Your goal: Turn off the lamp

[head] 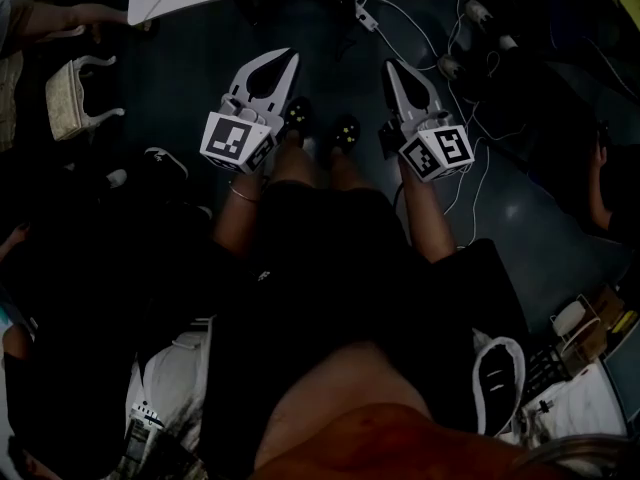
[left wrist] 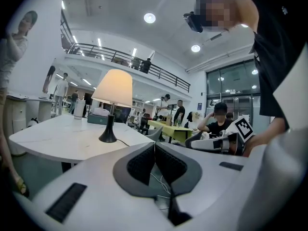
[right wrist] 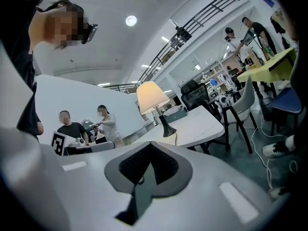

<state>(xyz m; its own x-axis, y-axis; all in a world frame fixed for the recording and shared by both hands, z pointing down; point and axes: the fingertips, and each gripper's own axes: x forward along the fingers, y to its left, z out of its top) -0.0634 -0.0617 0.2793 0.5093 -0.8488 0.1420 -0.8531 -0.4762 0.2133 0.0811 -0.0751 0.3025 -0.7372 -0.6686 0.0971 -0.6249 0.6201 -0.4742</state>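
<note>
A table lamp with a glowing cream shade [left wrist: 114,88] and a black flared base [left wrist: 108,137] stands on a white marble-look table [left wrist: 53,141], a dark cord trailing from its base. The same lit lamp [right wrist: 152,96] shows in the right gripper view, well beyond the jaws. My left gripper [left wrist: 154,145] is shut with nothing in it and points toward the table from a distance. My right gripper [right wrist: 150,145] is shut and empty too. In the head view both grippers, left [head: 292,56] and right [head: 390,66], hang side by side over the dark floor, short of the table's near edge [head: 250,6].
White cables [head: 440,28] and plugs lie on the floor to the right of the table. A woven basket [head: 75,98] sits at the left. Chairs [right wrist: 245,100] stand by the table's far side. Several people and a yellow table [left wrist: 168,126] are in the background.
</note>
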